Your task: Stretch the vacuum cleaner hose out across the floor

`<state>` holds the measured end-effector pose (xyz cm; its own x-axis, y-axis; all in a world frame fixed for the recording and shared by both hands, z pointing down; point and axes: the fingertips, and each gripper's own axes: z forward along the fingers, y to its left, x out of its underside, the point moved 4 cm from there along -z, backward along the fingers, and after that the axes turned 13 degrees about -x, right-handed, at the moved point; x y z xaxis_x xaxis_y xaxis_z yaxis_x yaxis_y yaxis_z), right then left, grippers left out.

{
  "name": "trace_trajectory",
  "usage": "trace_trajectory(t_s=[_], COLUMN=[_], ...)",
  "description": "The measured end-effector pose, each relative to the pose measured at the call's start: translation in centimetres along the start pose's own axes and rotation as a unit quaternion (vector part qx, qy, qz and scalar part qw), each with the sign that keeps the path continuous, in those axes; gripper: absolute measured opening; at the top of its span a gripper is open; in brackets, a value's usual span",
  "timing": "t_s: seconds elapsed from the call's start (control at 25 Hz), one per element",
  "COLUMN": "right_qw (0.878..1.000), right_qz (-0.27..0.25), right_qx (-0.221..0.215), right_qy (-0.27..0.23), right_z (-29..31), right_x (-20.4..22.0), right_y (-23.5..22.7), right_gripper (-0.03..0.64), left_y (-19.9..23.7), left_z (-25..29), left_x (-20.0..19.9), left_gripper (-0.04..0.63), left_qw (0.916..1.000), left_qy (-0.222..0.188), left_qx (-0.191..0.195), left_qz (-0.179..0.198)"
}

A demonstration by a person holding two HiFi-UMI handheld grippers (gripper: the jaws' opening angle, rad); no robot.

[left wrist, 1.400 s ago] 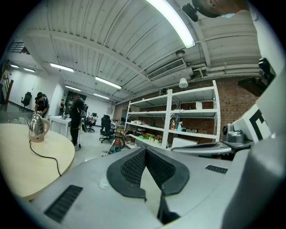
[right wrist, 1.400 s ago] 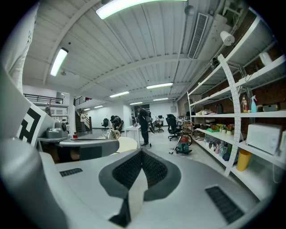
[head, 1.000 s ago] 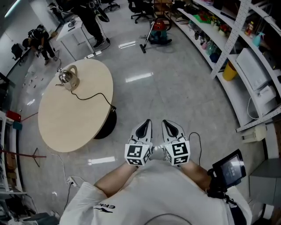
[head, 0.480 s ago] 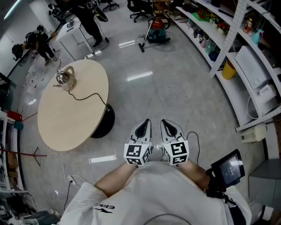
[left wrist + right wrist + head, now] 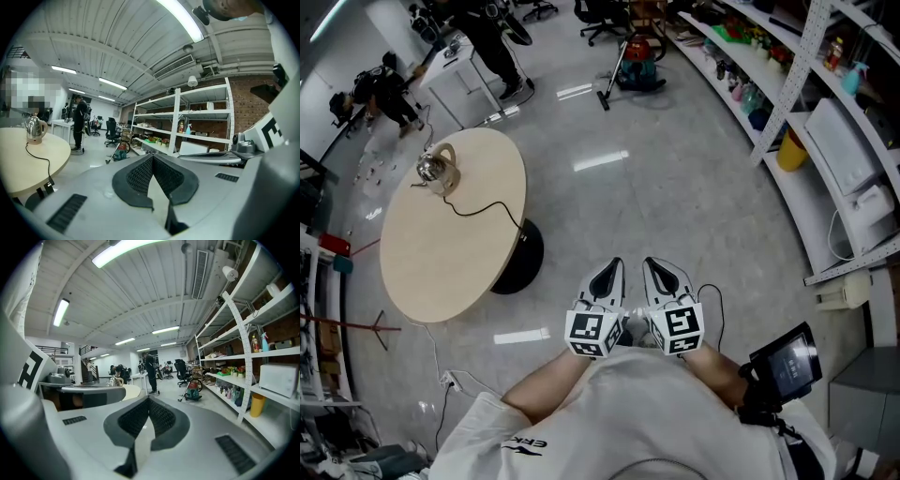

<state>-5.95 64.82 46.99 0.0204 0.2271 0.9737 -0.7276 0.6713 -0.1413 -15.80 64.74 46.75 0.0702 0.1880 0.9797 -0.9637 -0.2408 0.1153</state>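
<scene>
**Both tools shut and empty, vacuum cleaner far across the room**

The left tool (image 5: 608,269) and the right tool (image 5: 662,270) sit side by side at 6 o'clock in the head view, close to the person's chest. Both point toward 12 o'clock. Each has its jaws pressed together with nothing between them, as each tool's own view shows. Held this way they look parked for walking rather than set for a grasp.

The red and green canister vacuum cleaner (image 5: 639,52) stands on the glossy grey floor (image 5: 675,187) at 12 o'clock, well away from both tools. Its pale wand (image 5: 616,73) slants down toward 11 o'clock to the floor head. The hose is too small to pick out from here, so I cannot tell how it lies.

The round beige surface (image 5: 441,253) fills the 9 to 10 o'clock side. It carries a steel kettle (image 5: 434,167) whose black cord (image 5: 487,208) trails off the edge. White metal shelving (image 5: 811,112) runs along 1 to 3 o'clock. The lane of floor between them leads straight to the cleaner.

My reading is that the task has not begun. The person must first close that gap, then open a tool around the hose.
</scene>
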Motion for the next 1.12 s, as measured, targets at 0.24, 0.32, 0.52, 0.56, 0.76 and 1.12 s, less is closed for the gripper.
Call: trace_trajectory(t_s=[0.24,0.32,0.52,0.56,0.76,1.12], right_qw=[1.0,1.0,0.999,0.999,0.999,0.998], right_qz=[-0.006,-0.009,-0.015,-0.016,-0.021,-0.017], right_qx=[0.01,0.015,0.028,0.031,0.044,0.059], right_qy=[0.007,0.009,0.013,0.014,0.016,0.03], right_z=[2.3,3.5,7.9,8.9,14.0,24.4], right_x=[-0.4,-0.7,-2.5,-3.0,-5.1,-6.7], right_y=[-2.3,-3.4,-5.9,-6.4,-9.0,-11.8], right_gripper=[0.002,0.002,0.002,0.002,0.002,0.002], left_y=[0.8,1.2,3.1,3.6,6.7,14.5], left_z=[3.5,5.2,9.9,11.0,16.3,24.0], left_x=[-0.7,-1.1,-2.5,-2.9,-5.0,-6.0], left_gripper=[0.003,0.002,0.003,0.003,0.002,0.002], left_qw=[0.999,0.9984,0.9978,0.9977,0.9965,0.9974], left_qy=[-0.004,-0.007,-0.01,-0.01,-0.011,0.014], left_qx=[0.034,0.044,0.061,0.062,0.08,0.071], left_qz=[-0.03,-0.034,-0.026,-0.024,-0.023,-0.006])
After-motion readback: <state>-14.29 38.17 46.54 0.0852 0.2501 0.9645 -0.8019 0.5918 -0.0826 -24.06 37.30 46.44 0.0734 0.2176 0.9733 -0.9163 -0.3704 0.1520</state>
